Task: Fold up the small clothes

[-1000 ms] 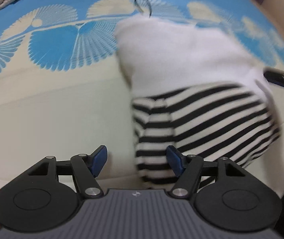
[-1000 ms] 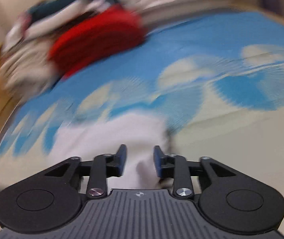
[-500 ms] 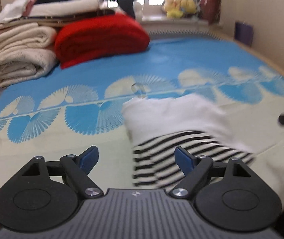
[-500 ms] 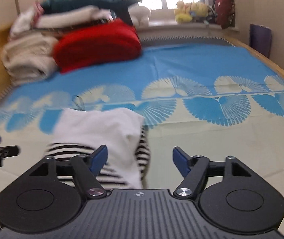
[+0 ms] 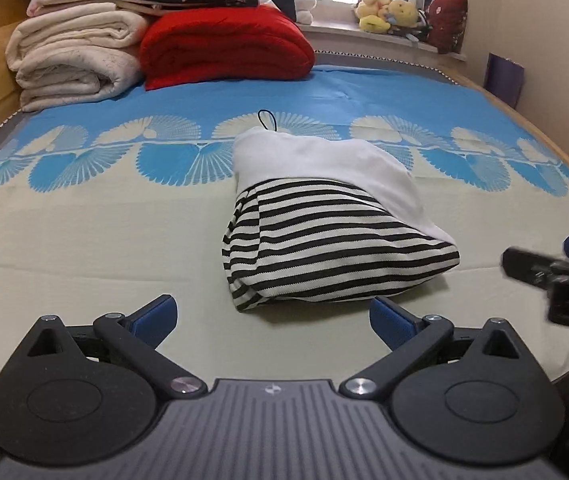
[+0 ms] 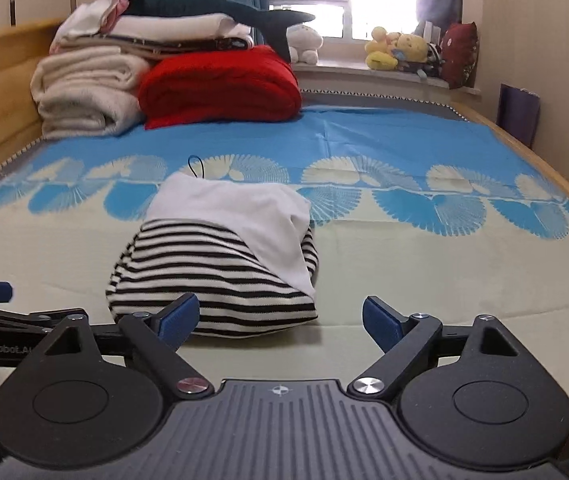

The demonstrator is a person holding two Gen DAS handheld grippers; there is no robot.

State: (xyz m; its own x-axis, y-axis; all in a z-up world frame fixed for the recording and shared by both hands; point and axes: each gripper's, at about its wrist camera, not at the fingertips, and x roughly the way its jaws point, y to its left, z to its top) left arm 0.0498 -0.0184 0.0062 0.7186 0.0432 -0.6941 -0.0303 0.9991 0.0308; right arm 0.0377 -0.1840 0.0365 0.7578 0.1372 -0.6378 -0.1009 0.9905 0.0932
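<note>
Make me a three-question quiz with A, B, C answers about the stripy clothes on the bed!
1. Where does the folded striped garment lie?
A. on the bedsheet
B. on the windowsill
C. on the blanket pile

2. What colour is the folded blanket beside the cream blankets?
A. green
B. red
C. yellow

3. What is between the fingers of the left gripper and the right gripper?
A. the garment
B. a toy
C. nothing

Answers: 1 A, it rests on the sheet's pale part. 2 B, bright red. 3 C, both jaws are opening, empty.

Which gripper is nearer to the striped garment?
Right gripper, slightly: its left pad overlaps the striped garment edge. Left gripper sits just short, garment ahead. Both are opening, empty.
</note>
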